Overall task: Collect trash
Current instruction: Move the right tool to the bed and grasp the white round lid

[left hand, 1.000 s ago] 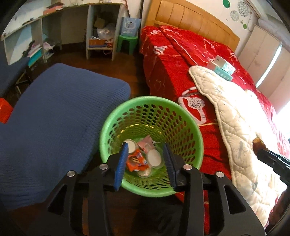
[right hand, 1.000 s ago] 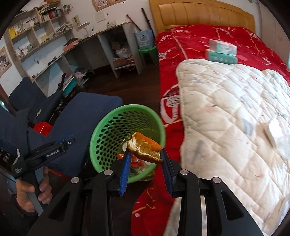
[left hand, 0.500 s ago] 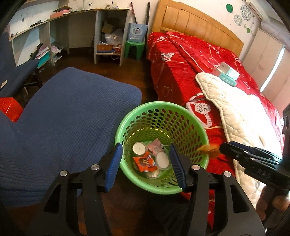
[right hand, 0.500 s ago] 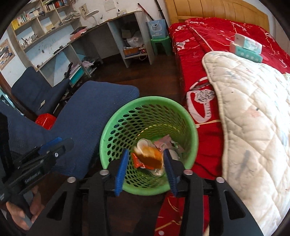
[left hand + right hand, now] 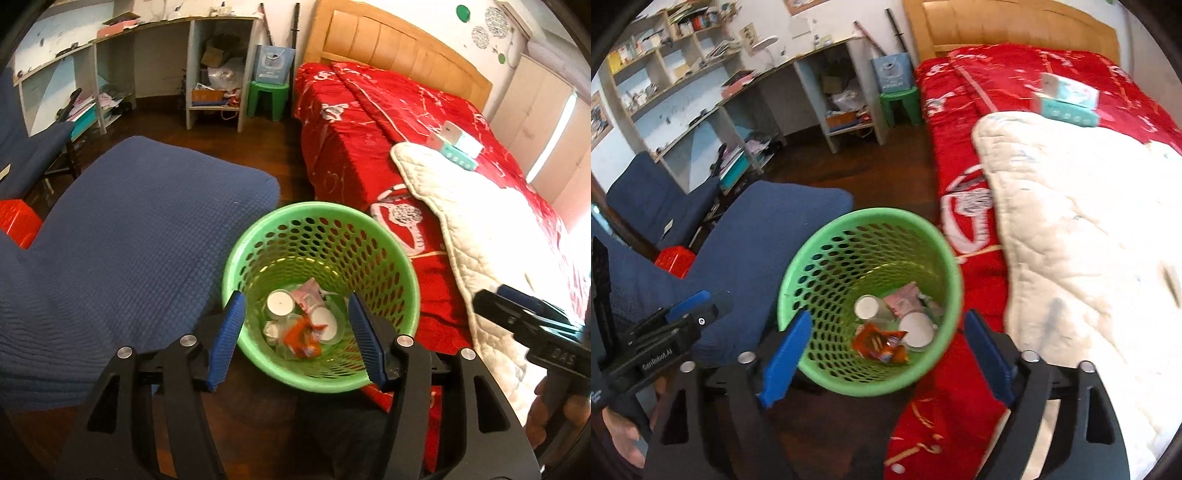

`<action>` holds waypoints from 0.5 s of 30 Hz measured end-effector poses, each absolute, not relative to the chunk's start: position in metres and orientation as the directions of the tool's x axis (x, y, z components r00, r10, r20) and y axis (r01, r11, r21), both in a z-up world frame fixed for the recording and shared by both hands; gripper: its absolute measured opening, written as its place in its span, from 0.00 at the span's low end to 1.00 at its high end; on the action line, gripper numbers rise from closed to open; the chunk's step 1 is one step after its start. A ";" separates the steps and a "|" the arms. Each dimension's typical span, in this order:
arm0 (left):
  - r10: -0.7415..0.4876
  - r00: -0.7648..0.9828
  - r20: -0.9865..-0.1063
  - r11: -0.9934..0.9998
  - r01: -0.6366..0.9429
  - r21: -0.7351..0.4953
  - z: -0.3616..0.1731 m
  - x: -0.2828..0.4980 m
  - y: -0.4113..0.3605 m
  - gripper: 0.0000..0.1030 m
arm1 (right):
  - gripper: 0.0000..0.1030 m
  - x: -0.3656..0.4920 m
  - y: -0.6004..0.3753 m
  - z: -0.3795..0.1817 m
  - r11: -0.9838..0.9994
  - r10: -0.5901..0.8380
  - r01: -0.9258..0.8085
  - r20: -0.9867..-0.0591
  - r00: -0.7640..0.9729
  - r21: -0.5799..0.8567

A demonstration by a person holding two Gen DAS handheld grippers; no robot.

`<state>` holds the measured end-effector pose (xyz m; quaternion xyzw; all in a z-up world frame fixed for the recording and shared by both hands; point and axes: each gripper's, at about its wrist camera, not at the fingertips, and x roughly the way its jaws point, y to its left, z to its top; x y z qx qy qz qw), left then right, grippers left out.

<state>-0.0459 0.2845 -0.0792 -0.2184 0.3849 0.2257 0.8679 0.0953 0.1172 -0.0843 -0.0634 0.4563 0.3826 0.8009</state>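
Both my grippers hang over the green bin, and I hold nothing. My right gripper stands wide open, one blue finger outside the bin's near-left rim and the other off its right side over the red bed. My left gripper is also open and empty, with the bin's mouth framed between its jaws.

Down between my right jaws, on the bin floor, lies the trash: an orange scrap and wrapper nearest me, two white round lids beside and beyond it, and a pink packet further forward. From the left wrist the same heap sits between the jaws, deep in the bin.

I judge the drop step finished: jaws parted over the bin, nothing between them, an orange piece resting on top of the pile. So the step in hand is the turn away to look for more.

Ahead and to the right of my right jaws spreads the white quilt, with teal boxes far forward on the bed; whether those count as trash I cannot tell. A pale flat scrap at the quilt's far right is blurred, but it may be the next piece. Reaching it calls for swinging right, keeping the jaws wide, and pinching low on the soft quilt without catching fabric.
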 end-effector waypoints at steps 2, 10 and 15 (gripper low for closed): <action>0.216 0.606 -0.765 0.813 -0.546 -0.203 -0.078 -0.042 0.278 0.56 | 0.87 0.097 0.101 -0.082 0.719 0.547 -0.651 -0.775 0.315 0.242; 0.162 0.625 -0.764 0.860 -0.469 -0.201 -0.075 -0.019 0.239 0.60 | 0.91 0.109 0.004 -0.071 0.829 0.463 -0.520 -0.774 0.432 0.206; 0.134 0.633 -0.762 0.887 -0.420 -0.193 -0.072 -0.006 0.215 0.62 | 0.92 0.113 -0.067 -0.065 0.902 0.358 -0.407 -0.773 0.524 0.142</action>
